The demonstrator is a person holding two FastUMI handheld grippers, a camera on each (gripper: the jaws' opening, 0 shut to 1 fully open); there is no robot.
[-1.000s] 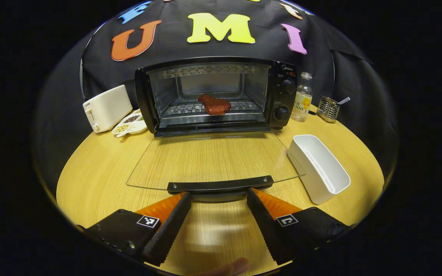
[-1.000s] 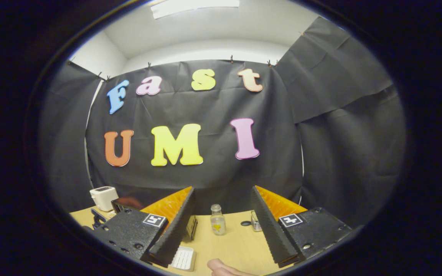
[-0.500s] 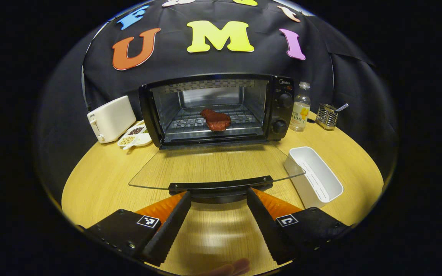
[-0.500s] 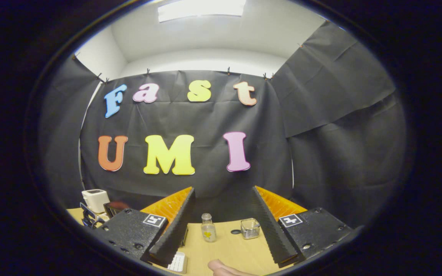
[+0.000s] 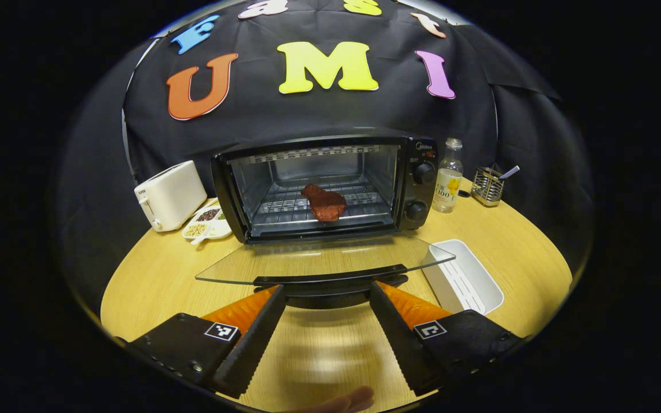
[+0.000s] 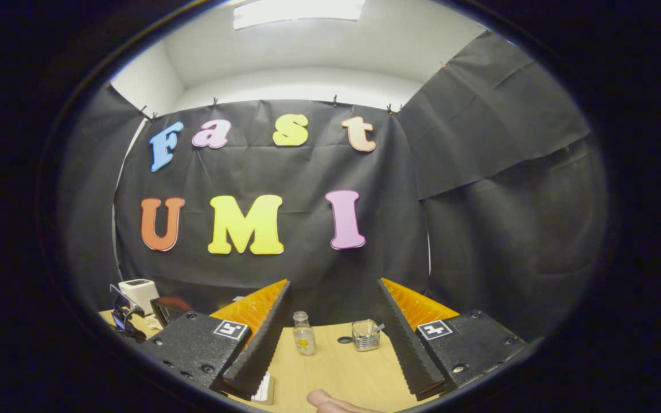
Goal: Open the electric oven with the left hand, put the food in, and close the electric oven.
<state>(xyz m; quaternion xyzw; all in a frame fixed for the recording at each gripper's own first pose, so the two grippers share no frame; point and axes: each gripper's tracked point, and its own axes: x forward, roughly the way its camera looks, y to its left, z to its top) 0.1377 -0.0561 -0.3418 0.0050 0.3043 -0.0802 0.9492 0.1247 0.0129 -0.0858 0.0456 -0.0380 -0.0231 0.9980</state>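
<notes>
My left gripper [image 5: 326, 312] is spread wide under the oven door's handle [image 5: 330, 279]; the steak [image 5: 323, 202] sits ahead on the Midea oven [image 5: 330, 186] rack. My right gripper [image 6: 333, 338] gapes empty.

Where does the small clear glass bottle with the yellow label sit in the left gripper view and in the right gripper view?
Left gripper view: the small clear glass bottle with the yellow label stands right of the black electric oven.
Right gripper view: the bottle stands low at centre, between the gripper's fingers.
Shared landmark: the wire mesh holder, just right of the bottle.
</notes>
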